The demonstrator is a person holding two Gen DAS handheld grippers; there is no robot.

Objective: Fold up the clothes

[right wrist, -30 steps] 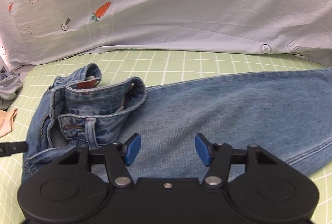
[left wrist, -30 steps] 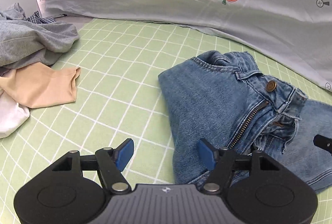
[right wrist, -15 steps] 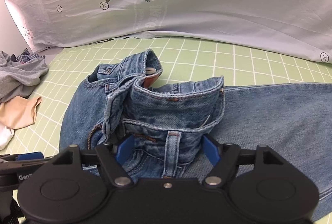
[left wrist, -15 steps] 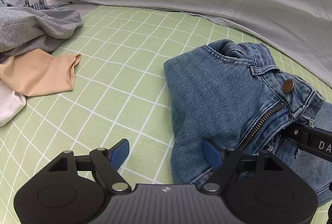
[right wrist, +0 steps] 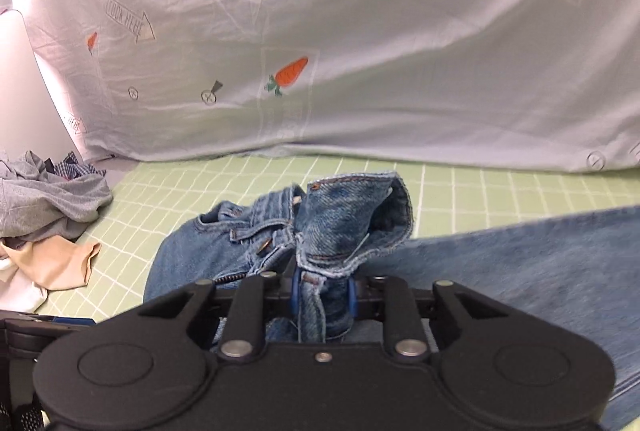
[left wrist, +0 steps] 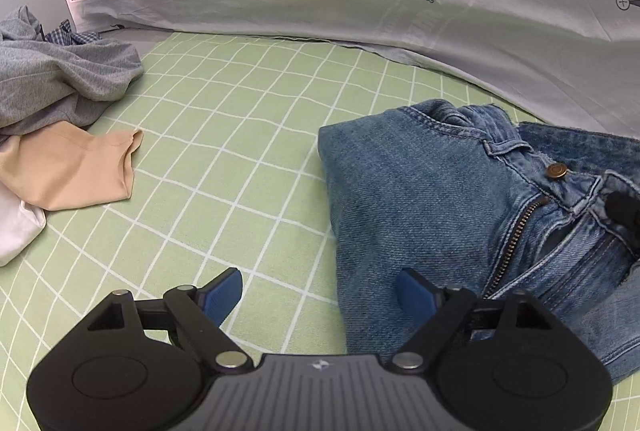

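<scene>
Here the right gripper (right wrist: 322,293) pinches the jeans (right wrist: 344,227) waistband; left gripper (left wrist: 318,297) gapes beside.

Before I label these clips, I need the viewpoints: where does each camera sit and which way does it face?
Left wrist: sits behind the open left tool, low over the green checked sheet, facing the jeans and clothes pile.
Right wrist: sits behind the right tool, shut on the jeans' waistband, facing the carrot-print cloth.
Both share the jeans, clothes pile, sheet and carrot-print cloth; no hand shows.
</scene>
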